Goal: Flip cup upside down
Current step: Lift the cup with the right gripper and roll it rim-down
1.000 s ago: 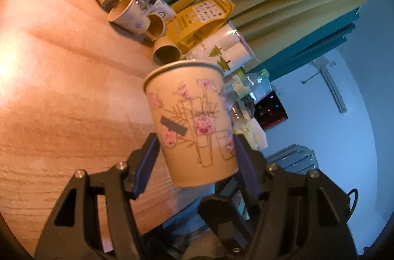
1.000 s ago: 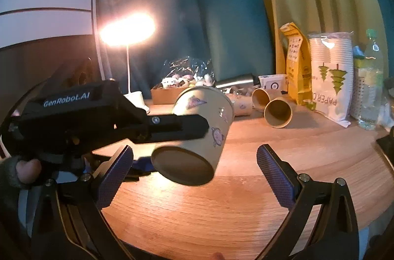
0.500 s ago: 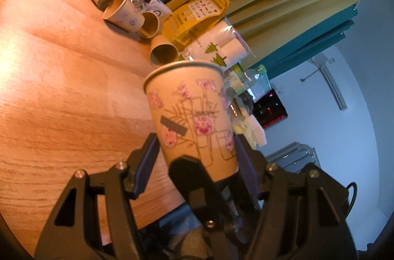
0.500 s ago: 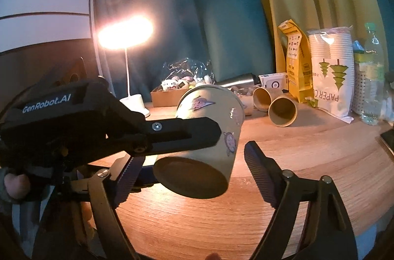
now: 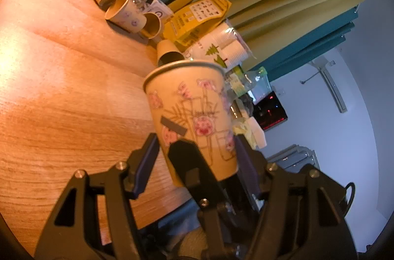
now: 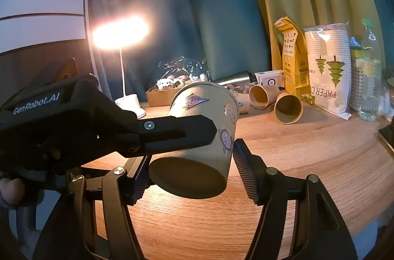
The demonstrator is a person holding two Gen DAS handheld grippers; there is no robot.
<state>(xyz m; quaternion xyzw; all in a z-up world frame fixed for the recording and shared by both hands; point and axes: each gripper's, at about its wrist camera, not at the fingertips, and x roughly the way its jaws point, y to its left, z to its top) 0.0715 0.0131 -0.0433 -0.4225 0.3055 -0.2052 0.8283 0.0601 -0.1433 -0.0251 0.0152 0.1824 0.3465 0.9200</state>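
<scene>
A: Left gripper (image 5: 194, 149) clamps the cup (image 5: 192, 117) low on its wall, in the air above the table (image 5: 61, 87).

B: Thin paper, likely crushable. Right gripper (image 6: 190, 167) brackets the base; contact unclear.

Tan sticker-covered paper cup (image 5: 194, 117) tilted, held above table.
</scene>
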